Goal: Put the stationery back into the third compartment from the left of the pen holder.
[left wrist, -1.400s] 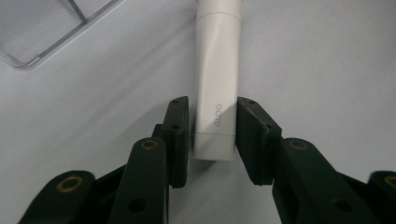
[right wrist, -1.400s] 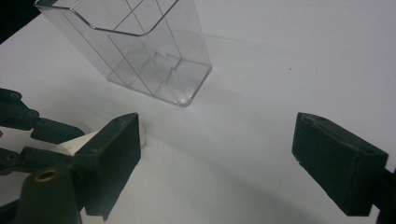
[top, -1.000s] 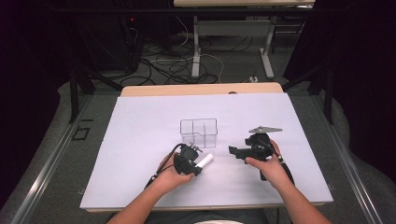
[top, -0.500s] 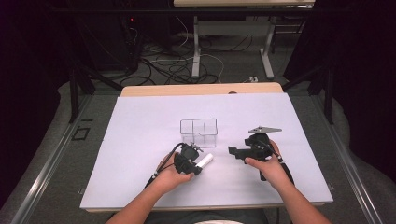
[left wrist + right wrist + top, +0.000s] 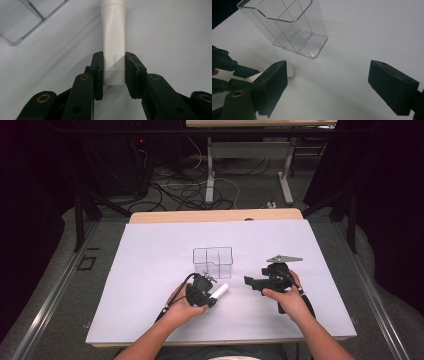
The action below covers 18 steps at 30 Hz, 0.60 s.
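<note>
My left tongs [image 5: 214, 292] were clamped on the white glue stick [image 5: 114, 47], both pads pressed flat against its lower body, one on each side. In the left gripper view the stick ran straight out from between the jaws, its narrower cap end pointing away from me, the printed lettering sitting right between the pads. The stick lay low over the white table [image 5: 150, 270]; I could not tell whether it touched the surface.

The clear compartment box [image 5: 213, 261] stood upright on the table just beyond the left tongs, ahead and slightly to one side of the stick's cap end. A corner of it showed at the upper left in the left gripper view, apart from the stick.

My right tongs [image 5: 327, 85] were released, jaws standing wide with nothing between them. They hung over the table, aimed toward the box, which stood ahead of them and toward their left jaw, not touching. In the right gripper view, the left tongs and the stick's white end showed just behind the left jaw.

Both hands rested near the near edge of the table, well apart from each other.
</note>
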{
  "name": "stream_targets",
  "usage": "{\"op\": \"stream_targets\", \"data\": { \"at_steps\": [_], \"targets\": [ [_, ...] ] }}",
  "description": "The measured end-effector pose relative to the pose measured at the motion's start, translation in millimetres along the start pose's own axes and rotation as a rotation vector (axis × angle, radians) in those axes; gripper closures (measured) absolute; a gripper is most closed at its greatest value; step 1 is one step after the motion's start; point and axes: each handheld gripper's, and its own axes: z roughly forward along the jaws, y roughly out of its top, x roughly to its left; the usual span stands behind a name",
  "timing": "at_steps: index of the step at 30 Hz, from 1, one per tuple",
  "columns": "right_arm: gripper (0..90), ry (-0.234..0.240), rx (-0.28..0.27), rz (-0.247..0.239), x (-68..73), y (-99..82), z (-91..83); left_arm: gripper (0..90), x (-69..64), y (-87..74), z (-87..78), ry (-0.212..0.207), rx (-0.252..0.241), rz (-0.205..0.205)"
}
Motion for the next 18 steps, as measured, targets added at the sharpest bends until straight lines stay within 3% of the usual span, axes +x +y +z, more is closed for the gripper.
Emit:
{"op": "stream_targets", "data": {
  "at_steps": [10, 18],
  "targets": [
    [21.2, 0.041, -0.016, 0.029, 6.0, 2.6, -3.1, 71.5, -1.5, -2.2, -12.4, -0.006, -0.085, -0.008],
    [21.3, 0.08, -0.039, 0.091, 6.7, 3.7, -4.2, 71.4, -0.9, -4.6, -21.4, 0.014, -0.174, -0.028]
  ]
}}
